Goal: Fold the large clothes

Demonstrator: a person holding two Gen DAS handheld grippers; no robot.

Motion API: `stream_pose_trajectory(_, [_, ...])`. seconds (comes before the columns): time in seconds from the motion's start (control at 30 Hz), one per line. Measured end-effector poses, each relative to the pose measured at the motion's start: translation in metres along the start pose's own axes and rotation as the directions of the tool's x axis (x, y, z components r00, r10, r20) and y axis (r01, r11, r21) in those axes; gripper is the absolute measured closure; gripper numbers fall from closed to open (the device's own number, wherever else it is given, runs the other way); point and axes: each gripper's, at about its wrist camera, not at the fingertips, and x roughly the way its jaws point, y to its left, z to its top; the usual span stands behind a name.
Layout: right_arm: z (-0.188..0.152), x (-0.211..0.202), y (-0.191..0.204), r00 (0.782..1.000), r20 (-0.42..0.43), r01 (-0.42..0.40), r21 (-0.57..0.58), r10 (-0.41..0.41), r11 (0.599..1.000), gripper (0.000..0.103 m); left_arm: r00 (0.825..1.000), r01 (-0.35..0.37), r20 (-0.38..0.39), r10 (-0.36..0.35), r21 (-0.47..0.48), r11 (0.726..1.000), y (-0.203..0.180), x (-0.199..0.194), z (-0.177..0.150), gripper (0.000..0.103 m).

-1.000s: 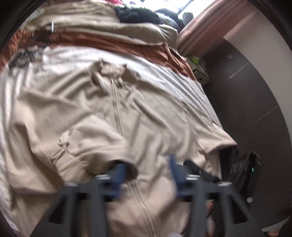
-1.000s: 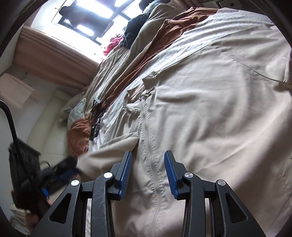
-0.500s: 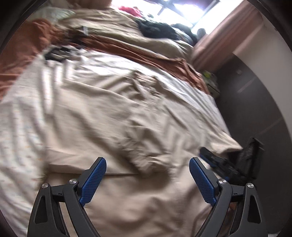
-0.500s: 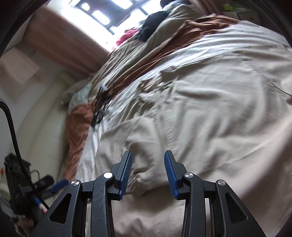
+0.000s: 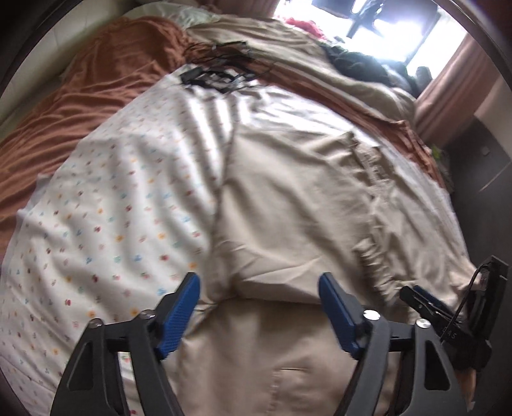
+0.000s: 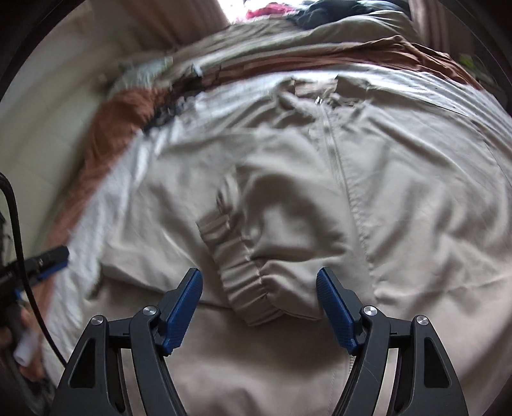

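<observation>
Since the earlier frames, both grippers had been opened wide and nothing was gripped: the right gripper (image 6: 259, 307), narrow half a second before, was now seen with its blue-padded fingers (image 6: 184, 307) spread far apart, and the left gripper (image 5: 259, 310) was kept just as wide as half a second before. The beige zip-front jacket (image 6: 400, 198) was found spread on the white patterned bedsheet (image 5: 105, 224), across the middle of the bed and reaching its near edge.

In the right wrist view, the jacket's elastic-cuffed sleeve (image 6: 249, 281) was shown folded over the jacket's front, the cuff lying between the open fingers but not touched by them. The zip (image 6: 339, 172) and the collar (image 6: 320, 92) were shown beyond it. The left gripper was glimpsed at the left edge of this view.

In the left wrist view, the cuff could not be made out. Instead, a folded edge of the jacket (image 5: 275, 294) was shown between the open fingers (image 5: 179, 313), with the dotted sheet bare toward the bed's left side. A rust-brown blanket (image 5: 96, 96), a tangle of black cables (image 5: 220, 70), dark clothes (image 5: 358, 64) and a bright window (image 5: 393, 22) with a brown curtain (image 5: 448, 83) were seen at the far end. The right gripper (image 5: 425, 304) was seen at the bed's right edge.

Both views were blurred by motion.
</observation>
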Motion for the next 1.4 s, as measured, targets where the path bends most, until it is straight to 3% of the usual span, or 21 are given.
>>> stream_pose_trajectory(0.07, [-0.003, 0.013, 0.006, 0.998, -0.033, 0.047, -0.036, -0.048, 0.998, 0.029, 0.999, -0.025, -0.027, 0.025, 0.003, 1.0, 0.008, 0.013, -0.005, 0.042])
stream_pose_trajectory(0.17, [-0.008, 0.031, 0.013, 0.99, -0.071, 0.112, -0.089, -0.119, 0.99, 0.029, 0.997, -0.06, -0.053, 0.06, 0.013, 0.998, 0.015, 0.026, -0.012, 0.045])
stream_pose_trajectory(0.23, [-0.01, 0.039, 0.017, 0.981, -0.085, 0.16, -0.14, -0.172, 0.977, 0.029, 0.994, -0.082, -0.074, 0.083, 0.019, 0.996, 0.02, 0.034, -0.016, 0.052])
stream_pose_trajectory(0.3, [-0.009, 0.036, 0.017, 0.976, -0.079, 0.192, -0.139, -0.204, 0.971, 0.043, 0.99, -0.099, -0.096, 0.1, 0.019, 0.995, 0.023, 0.039, -0.019, 0.068])
stream_pose_trajectory(0.33, [-0.007, 0.034, 0.015, 0.976, -0.075, 0.191, -0.136, -0.202, 0.972, 0.058, 0.988, -0.109, -0.105, 0.11, 0.018, 0.994, 0.025, 0.042, -0.02, 0.071])
stream_pose_trajectory(0.37, [-0.006, 0.03, 0.014, 0.978, -0.069, 0.187, -0.128, -0.197, 0.974, 0.064, 0.986, -0.12, -0.113, 0.121, 0.016, 0.993, 0.028, 0.044, -0.021, 0.075])
stream_pose_trajectory(0.5, [0.002, 0.015, -0.007, 0.991, -0.04, 0.125, -0.039, -0.126, 0.991, 0.071, 0.985, -0.131, -0.111, 0.131, 0.011, 0.991, 0.032, 0.044, -0.023, 0.078])
stream_pose_trajectory(0.7, [0.024, -0.038, -0.076, 0.989, 0.122, 0.062, 0.162, -0.082, 0.985, 0.072, 0.981, -0.156, -0.114, 0.156, 0.008, 0.988, 0.03, 0.043, -0.023, 0.078])
stream_pose_trajectory(0.77, [0.023, -0.052, -0.111, 0.984, 0.16, 0.037, 0.276, -0.084, 0.96, 0.064, 0.98, -0.164, -0.114, 0.164, 0.009, 0.986, 0.029, 0.044, -0.023, 0.078])
stream_pose_trajectory(0.87, [0.017, -0.06, -0.147, 0.984, 0.161, 0.0, 0.404, -0.071, 0.915, 0.063, 0.978, -0.177, -0.114, 0.176, 0.005, 0.984, 0.027, 0.045, -0.024, 0.078])
stream_pose_trajectory(0.97, [0.004, -0.059, -0.178, 0.988, 0.157, -0.082, 0.525, -0.002, 0.847, 0.063, 0.977, -0.183, -0.114, 0.182, -0.002, 0.983, 0.026, 0.045, -0.024, 0.078])
stream_pose_trajectory(1.07, [-0.007, -0.046, -0.191, 0.988, 0.138, -0.135, 0.593, 0.064, 0.794, 0.063, 0.976, -0.184, -0.117, 0.181, -0.011, 0.983, 0.027, 0.046, -0.023, 0.078])
stream_pose_trajectory(1.23, [-0.017, -0.017, -0.19, 0.986, 0.103, -0.164, 0.635, 0.128, 0.755, 0.064, 0.976, -0.188, -0.115, 0.184, -0.02, 0.982, 0.03, 0.048, -0.023, 0.078])
stream_pose_trajectory(1.33, [-0.011, -0.008, -0.189, 0.984, 0.118, -0.178, 0.625, 0.133, 0.76, 0.09, 0.975, -0.194, -0.111, 0.191, -0.021, 0.981, 0.031, 0.049, -0.022, 0.078])
stream_pose_trajectory(1.4, [-0.009, -0.003, -0.194, 0.983, 0.143, -0.182, 0.634, 0.118, 0.751, 0.091, 0.976, -0.194, -0.107, 0.19, -0.029, 0.981, 0.032, 0.049, -0.022, 0.078])
